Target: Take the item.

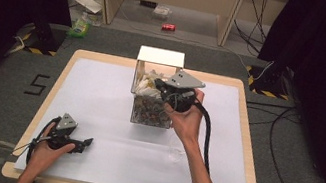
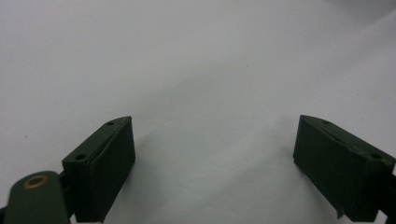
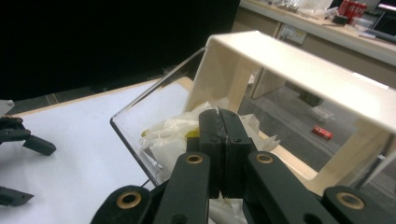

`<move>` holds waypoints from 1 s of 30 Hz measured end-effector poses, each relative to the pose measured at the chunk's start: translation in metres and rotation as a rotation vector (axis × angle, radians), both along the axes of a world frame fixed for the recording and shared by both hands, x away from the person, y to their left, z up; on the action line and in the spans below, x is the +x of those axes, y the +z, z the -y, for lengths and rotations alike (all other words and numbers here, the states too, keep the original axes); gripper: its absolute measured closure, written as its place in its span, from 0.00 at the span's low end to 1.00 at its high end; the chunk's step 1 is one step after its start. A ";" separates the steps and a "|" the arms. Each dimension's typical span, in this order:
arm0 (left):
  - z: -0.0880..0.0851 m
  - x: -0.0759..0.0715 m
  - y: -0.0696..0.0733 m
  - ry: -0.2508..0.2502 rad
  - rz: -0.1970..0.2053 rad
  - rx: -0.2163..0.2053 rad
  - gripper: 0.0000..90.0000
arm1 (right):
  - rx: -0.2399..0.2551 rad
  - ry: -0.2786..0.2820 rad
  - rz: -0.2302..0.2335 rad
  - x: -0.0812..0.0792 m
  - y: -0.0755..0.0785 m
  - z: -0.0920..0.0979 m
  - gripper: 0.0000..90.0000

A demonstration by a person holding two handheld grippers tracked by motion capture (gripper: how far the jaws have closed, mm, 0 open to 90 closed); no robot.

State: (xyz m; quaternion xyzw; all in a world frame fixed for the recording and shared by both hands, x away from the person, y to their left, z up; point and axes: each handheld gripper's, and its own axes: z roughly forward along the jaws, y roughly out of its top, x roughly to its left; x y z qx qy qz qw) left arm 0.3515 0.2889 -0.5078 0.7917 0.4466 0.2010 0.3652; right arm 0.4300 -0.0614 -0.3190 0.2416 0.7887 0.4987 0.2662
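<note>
The right gripper (image 3: 219,122), fingers clenched flat together, hangs over the clear plastic bin with a cream lid (image 1: 161,56) at the back middle of the white worktop (image 1: 100,90). Whether they pinch the crumpled white wrappers (image 3: 173,135) inside is unclear. The left gripper (image 2: 215,154) rests spread wide, empty. Lifting could snag wrappers or tip the bin. No legible writing.

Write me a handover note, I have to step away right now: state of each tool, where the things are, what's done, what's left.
Left tool: open, empty, resting low on the white table sheet near the front left corner.
Right tool: jaws shut at the top of the clear box, over the crumpled white wrappers; whether a wrapper is pinched cannot be told.
Box: mid table, far side, cream cover at its back, wrappers and small bits inside.
Done: right tool reached into the box.
Left: probably lift out a wrapper; check the grip first.
</note>
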 end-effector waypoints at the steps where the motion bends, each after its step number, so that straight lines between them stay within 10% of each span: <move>1: 0.000 0.000 0.000 0.000 0.000 0.001 0.13 | 0.004 -0.002 0.007 -0.001 0.002 0.001 1.00; 30: 0.000 0.000 0.000 0.000 0.000 0.001 0.13 | 0.101 0.023 0.091 -0.031 0.040 0.030 1.00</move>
